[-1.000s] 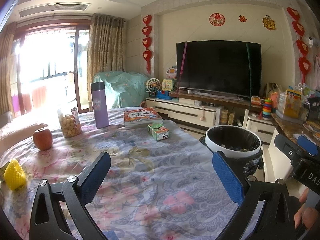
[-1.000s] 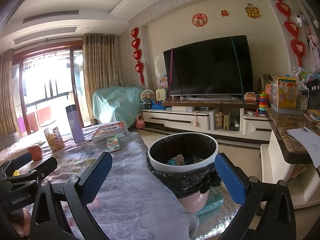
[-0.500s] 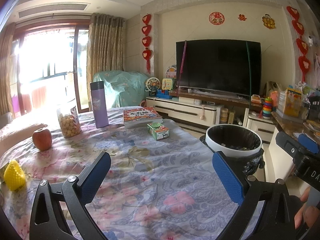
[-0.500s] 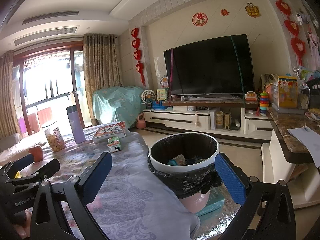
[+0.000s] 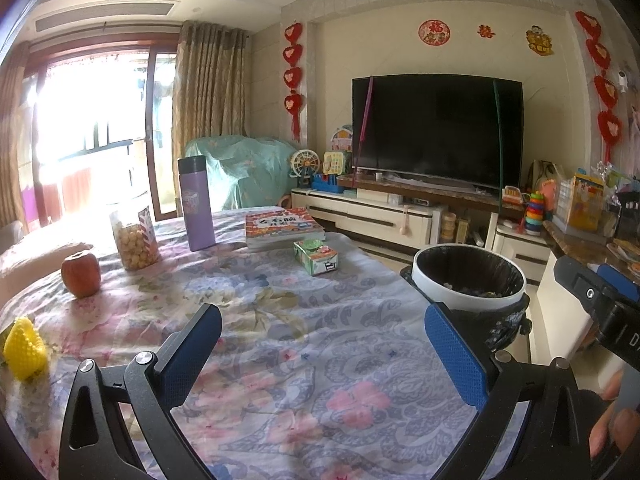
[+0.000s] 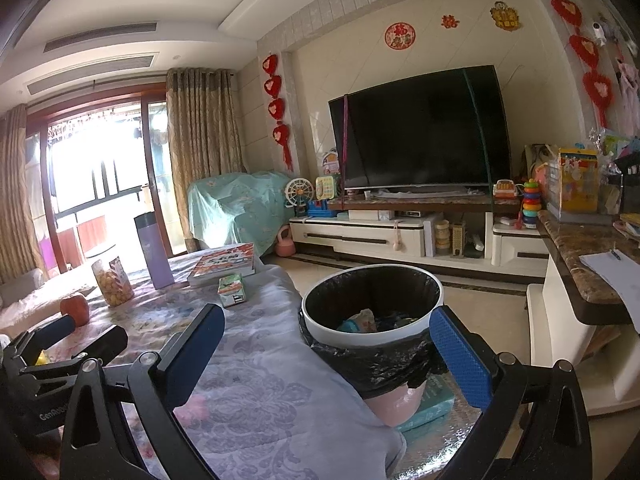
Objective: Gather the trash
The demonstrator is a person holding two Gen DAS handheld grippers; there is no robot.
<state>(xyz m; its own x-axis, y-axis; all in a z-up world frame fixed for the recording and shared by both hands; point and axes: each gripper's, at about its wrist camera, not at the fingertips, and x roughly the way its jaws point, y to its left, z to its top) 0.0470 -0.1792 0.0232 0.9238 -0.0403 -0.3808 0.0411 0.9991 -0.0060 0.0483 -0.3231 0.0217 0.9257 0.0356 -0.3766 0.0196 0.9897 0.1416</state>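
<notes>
Ahead of the left gripper [image 5: 322, 344] the table [image 5: 280, 336] lies bare; the apple [image 5: 81, 274], snack jar [image 5: 135, 240], bottle [image 5: 196, 204], book [image 5: 282, 226] and small carton [image 5: 316, 257] crowd its far half. The bin [image 6: 372, 304] stands open-topped just beside the table's edge, before the right gripper [image 6: 326, 350].

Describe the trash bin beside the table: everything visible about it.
The trash bin is round, with a white rim ring clamping a black plastic liner whose slack bunches below the ring. Under the liner a pink body shows. It stands upright on the floor at the edge of the floral-clothed table, its base partly on a teal flat item on a shiny mat. It is open, with no lid, and holds some crumpled wrappers at the bottom, far from full. Neither gripper touches it.
</notes>
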